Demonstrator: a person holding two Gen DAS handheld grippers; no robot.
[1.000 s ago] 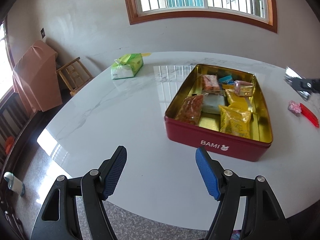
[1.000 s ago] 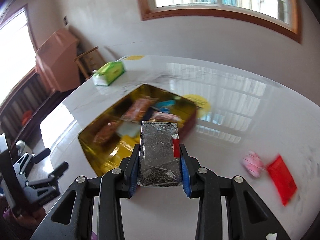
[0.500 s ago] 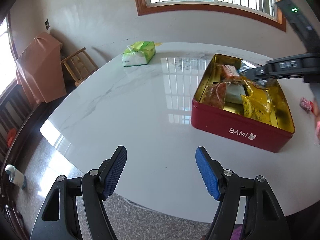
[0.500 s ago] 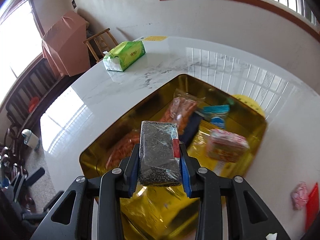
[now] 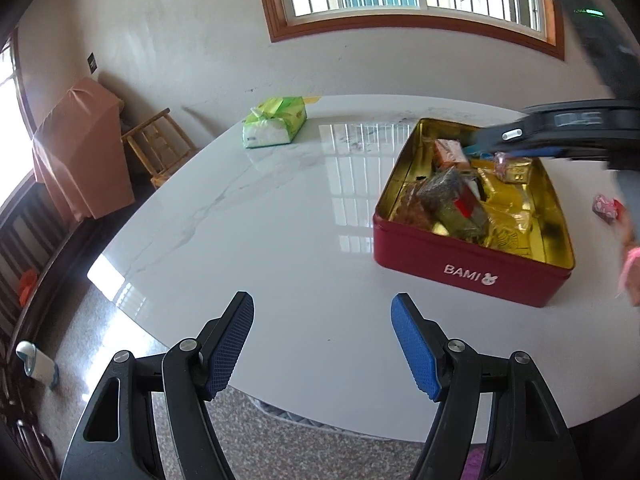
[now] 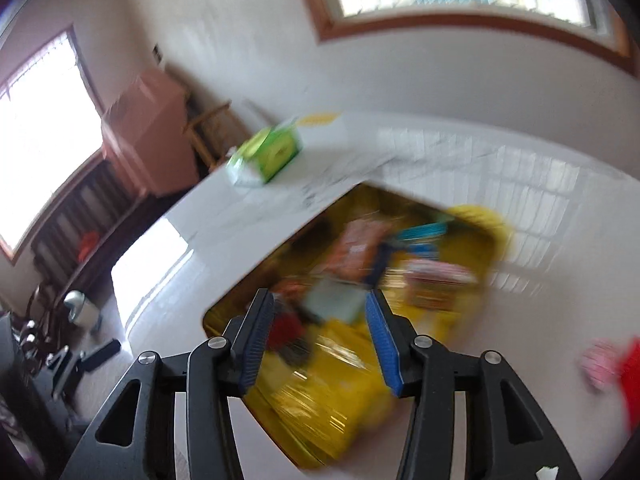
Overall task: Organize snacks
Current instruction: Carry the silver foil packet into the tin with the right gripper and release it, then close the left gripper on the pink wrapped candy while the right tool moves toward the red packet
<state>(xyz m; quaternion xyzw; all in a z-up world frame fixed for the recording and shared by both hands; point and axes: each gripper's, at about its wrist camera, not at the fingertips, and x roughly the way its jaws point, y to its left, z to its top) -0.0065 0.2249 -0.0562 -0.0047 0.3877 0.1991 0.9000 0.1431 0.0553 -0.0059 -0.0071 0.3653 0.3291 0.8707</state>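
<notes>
A red tin (image 5: 468, 268) marked BAMI, gold inside, stands on the white marble table (image 5: 260, 232) and holds several snack packets. A dark packet with a red label (image 5: 452, 200) lies tilted on top of them at the tin's near left. My right gripper (image 6: 320, 336) hovers over the tin (image 6: 480, 220) with its jaws opening and nothing between the pads; the view is blurred by motion. From the left wrist it shows as a dark bar (image 5: 520, 136) above the tin's far side. My left gripper (image 5: 322, 344) stands open and empty over the table's near edge.
A pink wrapped snack (image 5: 604, 206) and a red packet (image 6: 632, 376) lie on the table right of the tin. A green tissue pack (image 5: 276, 122) sits at the far left. A wooden chair (image 5: 160, 144) and a covered cabinet (image 5: 80, 148) stand beyond the table.
My right gripper carried the dark packet over the tin and let it go; the packet now lies in the tin and the jaws have parted. The left gripper's jaws stayed as they were.
</notes>
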